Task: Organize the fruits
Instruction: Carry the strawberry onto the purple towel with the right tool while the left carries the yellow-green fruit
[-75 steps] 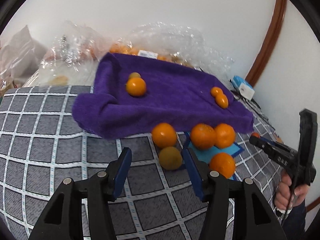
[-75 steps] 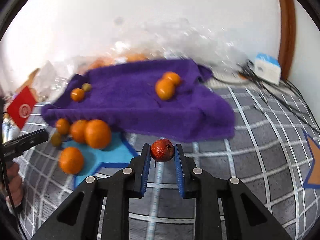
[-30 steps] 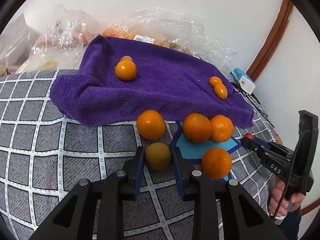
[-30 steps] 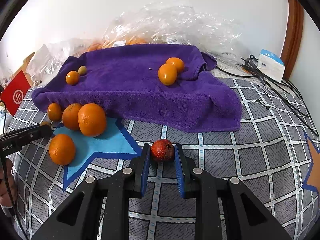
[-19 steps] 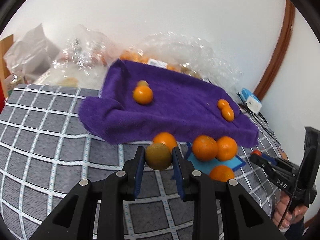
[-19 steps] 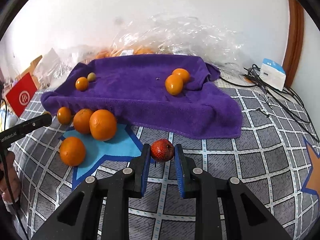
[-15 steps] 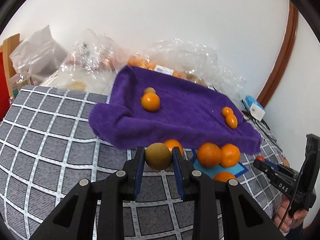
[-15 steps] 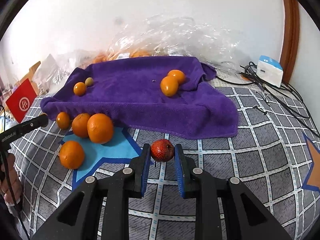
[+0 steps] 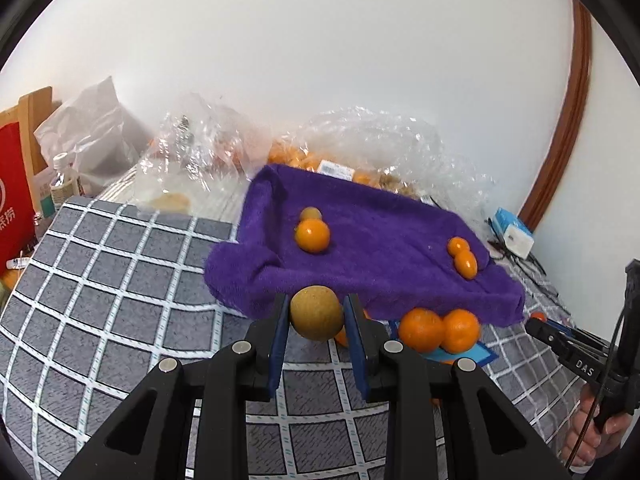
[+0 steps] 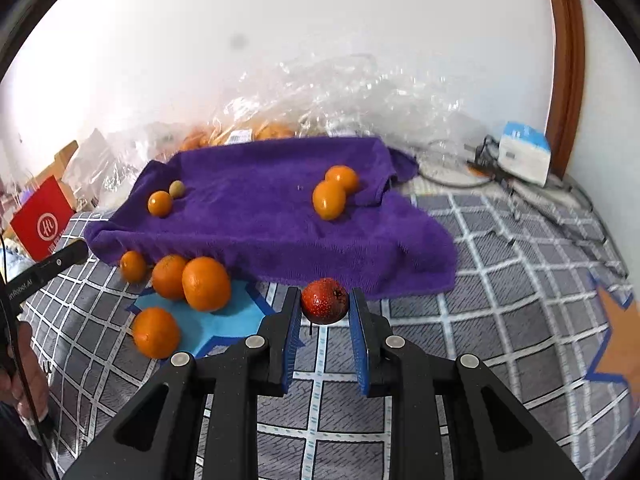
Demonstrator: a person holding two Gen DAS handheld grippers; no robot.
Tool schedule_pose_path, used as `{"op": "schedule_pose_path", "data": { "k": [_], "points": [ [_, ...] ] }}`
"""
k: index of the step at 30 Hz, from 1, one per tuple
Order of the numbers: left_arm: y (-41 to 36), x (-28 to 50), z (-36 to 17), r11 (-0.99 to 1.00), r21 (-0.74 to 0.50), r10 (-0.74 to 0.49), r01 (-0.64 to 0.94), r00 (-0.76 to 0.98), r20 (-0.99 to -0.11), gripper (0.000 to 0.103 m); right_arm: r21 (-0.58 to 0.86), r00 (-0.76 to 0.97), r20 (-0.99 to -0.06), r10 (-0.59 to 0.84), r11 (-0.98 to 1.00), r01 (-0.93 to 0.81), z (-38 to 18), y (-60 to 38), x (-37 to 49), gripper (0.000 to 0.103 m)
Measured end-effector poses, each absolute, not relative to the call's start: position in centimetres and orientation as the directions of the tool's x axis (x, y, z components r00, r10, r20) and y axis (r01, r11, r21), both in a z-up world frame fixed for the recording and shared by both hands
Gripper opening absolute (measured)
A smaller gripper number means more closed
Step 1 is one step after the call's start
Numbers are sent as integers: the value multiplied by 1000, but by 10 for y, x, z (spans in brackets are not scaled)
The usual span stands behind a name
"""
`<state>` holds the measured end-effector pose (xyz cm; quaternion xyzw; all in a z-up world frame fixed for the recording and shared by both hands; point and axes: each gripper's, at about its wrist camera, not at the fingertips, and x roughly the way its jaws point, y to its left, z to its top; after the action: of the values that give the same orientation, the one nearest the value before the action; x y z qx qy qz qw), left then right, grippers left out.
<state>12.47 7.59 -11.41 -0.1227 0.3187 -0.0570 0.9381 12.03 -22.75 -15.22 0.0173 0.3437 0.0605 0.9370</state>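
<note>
Brown fruit (image 9: 317, 313): pinched in the left gripper (image 9: 316, 322), lifted clear just before the purple towel (image 9: 372, 248).
Red fruit (image 10: 325, 301): clamped in the right gripper (image 10: 324, 312), in the air near the towel's front edge.
Oranges (image 10: 206, 284): clustered on a blue star (image 10: 224, 320) at the towel's hem; one hides behind the brown fruit.
Plastic bags (image 9: 376, 148): behind the towel, contents blurred.
Surface: grey checked cover (image 9: 120, 272); white wall beyond.
</note>
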Motion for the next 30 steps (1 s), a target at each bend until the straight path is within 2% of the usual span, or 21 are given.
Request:
{"op": "schedule_pose_path", "data": {
  "k": [2, 4, 13, 19, 24, 27, 30],
  "points": [
    [83, 129, -109, 953, -303, -207, 20, 771, -602, 26, 76, 759, -638, 131, 991, -107, -144, -227, 121, 24],
    [91, 129, -96, 946, -323, -217, 23, 785, -581, 26, 64, 767, -630, 121, 992, -105, -136, -226, 123, 24],
    [80, 159, -61, 985, -172, -115, 25, 834, -540, 26, 62, 780, -620, 83, 996, -57, -122, -227, 167, 24],
    [71, 194, -69, 982, -189, -117, 9, 817, -564, 26, 138, 769, -630, 108, 990, -25, -125, -229, 200, 24],
    [71, 207, -90, 985, -175, -95, -4, 826, -556, 26, 123, 774, -625, 103, 992, -32, -130, -225, 217, 24],
    [77, 214, -103, 979, -204, -103, -29, 789, -605, 26, 134, 776, -619, 122, 990, -49, -141, -224, 217, 24],
    [83, 217, -107, 967, -252, -137, -28, 779, -612, 26, 118, 748, -652, 125, 991, -63, -153, -223, 222, 24]
  ]
}}
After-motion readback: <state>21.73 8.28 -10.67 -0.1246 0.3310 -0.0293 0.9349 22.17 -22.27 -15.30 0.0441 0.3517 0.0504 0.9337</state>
